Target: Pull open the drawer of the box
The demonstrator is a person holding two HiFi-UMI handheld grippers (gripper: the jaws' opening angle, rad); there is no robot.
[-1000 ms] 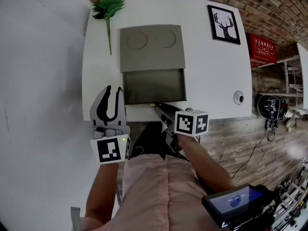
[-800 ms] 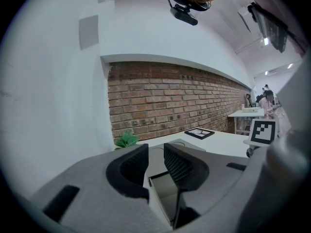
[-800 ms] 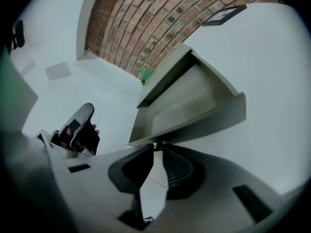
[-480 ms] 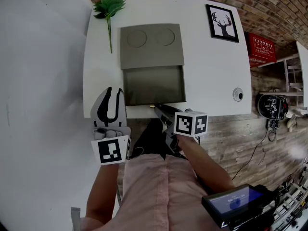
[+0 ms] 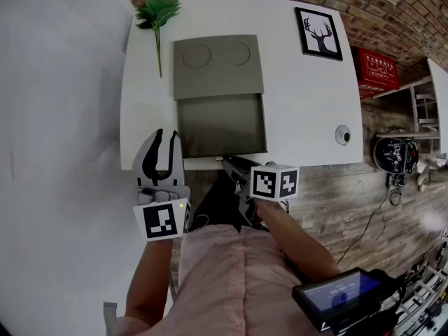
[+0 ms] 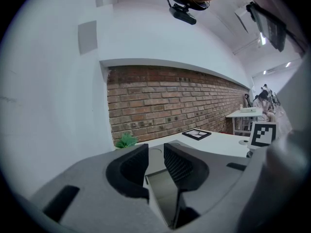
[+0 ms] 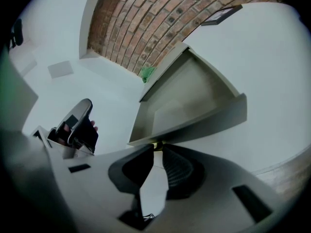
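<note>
- box (image 5: 218, 65) on white bench (image 5: 308, 110); drawer (image 5: 220, 124) drawn well out toward the person, front close to the bench's near edge
- right tool (image 5: 224, 159) pinched narrow on the small knob (image 7: 156, 145) at the drawer front; reaches in low from the near side, likely so the pull runs straight along the slide
- left tool (image 5: 165, 137) hovers left of the drawer; jaws part open, nothing between; probably kept aside to leave the drawer's path free
- judged: pull nearly done

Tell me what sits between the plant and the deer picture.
The box, its grey top, with strips of bare table on either side; the head view shows this.
</note>
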